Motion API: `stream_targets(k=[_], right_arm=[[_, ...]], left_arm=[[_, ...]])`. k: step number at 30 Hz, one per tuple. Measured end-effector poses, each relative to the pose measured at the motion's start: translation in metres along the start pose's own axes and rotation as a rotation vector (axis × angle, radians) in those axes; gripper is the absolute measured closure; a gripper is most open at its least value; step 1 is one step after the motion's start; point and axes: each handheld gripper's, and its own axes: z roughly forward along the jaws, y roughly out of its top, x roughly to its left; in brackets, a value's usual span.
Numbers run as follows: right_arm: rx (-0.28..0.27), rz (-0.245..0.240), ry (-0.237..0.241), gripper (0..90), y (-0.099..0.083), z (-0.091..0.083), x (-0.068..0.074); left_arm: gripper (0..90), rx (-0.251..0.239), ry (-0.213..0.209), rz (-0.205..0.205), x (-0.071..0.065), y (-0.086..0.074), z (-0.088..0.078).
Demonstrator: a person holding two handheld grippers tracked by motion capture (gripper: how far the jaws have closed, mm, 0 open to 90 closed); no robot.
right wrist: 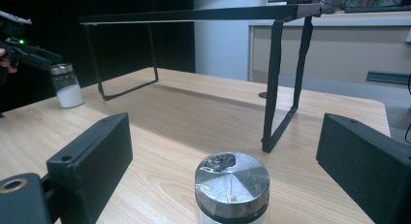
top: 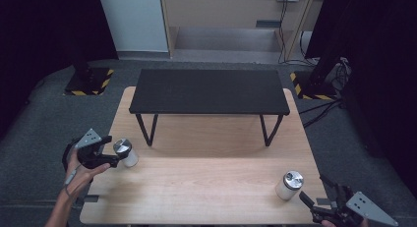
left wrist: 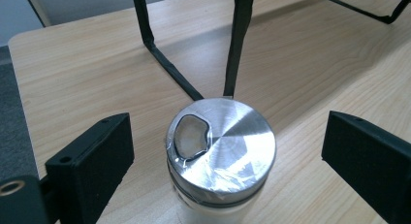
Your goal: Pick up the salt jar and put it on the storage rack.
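Observation:
Two small glass jars with shiny metal lids and white powder inside stand on the wooden table point(top: 206, 183). The left jar point(top: 127, 152) point(left wrist: 232, 136) sits near the table's left edge. My left gripper point(top: 117, 157) point(left wrist: 227, 158) reaches over it, with a jaw on each side and a clear gap to the lid, so it is open. The right jar point(top: 289, 185) point(right wrist: 232, 185) stands near the front right corner. My right gripper point(top: 312, 188) point(right wrist: 225, 161) is just behind it, open, and its jaws do not touch the jar. In the right gripper view the left jar point(right wrist: 68, 86) and left gripper point(right wrist: 29, 56) show far off.
A low black shelf on thin metal legs point(top: 209, 92) point(right wrist: 194, 14) spans the back half of the table. One of its legs point(left wrist: 232, 44) stands just beyond the left jar. Grey carpet surrounds the table, and cables run at the back right point(top: 314, 114).

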Motion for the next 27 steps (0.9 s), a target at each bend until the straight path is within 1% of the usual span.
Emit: stream_targets(k=[4,6,8,10,13,14,16,17,18,19,20,21,22,27], right_arm=[[0.000,0.000,-0.002,5.9,0.000,0.000,0.000],[0.001,0.001,-0.003,6.0,0.000,0.000,0.000],[0.003,0.000,-0.004,6.0,0.000,0.000,0.000],[0.004,0.000,-0.004,6.0,-0.001,0.000,0.000],[0.003,0.000,-0.006,6.0,-0.001,0.000,0.000],[0.004,0.000,-0.007,6.0,-0.001,0.000,0.000],[0.005,0.000,-0.007,6.1,-0.001,0.000,0.000],[0.005,0.000,-0.007,6.1,-0.001,0.000,0.000],[0.004,-0.001,-0.007,6.2,-0.001,0.001,0.000],[0.004,-0.001,-0.007,6.2,-0.001,0.001,0.000],[0.004,-0.002,-0.006,6.1,0.000,0.000,0.001],[0.004,-0.002,-0.006,6.1,0.000,0.000,0.001],[0.003,-0.002,-0.005,6.1,0.000,0.001,0.001],[0.003,-0.002,-0.005,6.2,-0.001,0.001,0.001]], left_arm=[[5.6,0.006,0.005,-0.001,0.000,-0.002,0.006],[6.2,0.028,0.012,0.007,0.000,-0.003,0.012],[6.5,0.026,0.012,0.001,0.001,-0.004,0.013],[8.5,0.011,0.011,-0.010,0.002,-0.008,0.014],[13.4,0.011,0.009,-0.001,0.002,-0.010,0.017],[13.4,0.010,0.011,0.004,0.001,-0.010,0.018],[20.1,0.005,0.018,0.008,0.001,-0.012,0.019],[23.3,0.003,0.029,0.010,-0.001,-0.013,0.019],[26.0,-0.015,0.011,0.009,0.002,-0.017,0.019],[31.3,-0.015,0.011,0.009,0.002,-0.017,0.019],[33.3,-0.025,0.012,0.017,0.000,-0.018,0.019],[33.3,-0.024,0.023,0.024,-0.003,-0.018,0.019],[33.5,-0.026,0.020,0.018,-0.002,-0.018,0.018],[33.7,-0.020,0.028,0.028,-0.005,-0.017,0.017]])
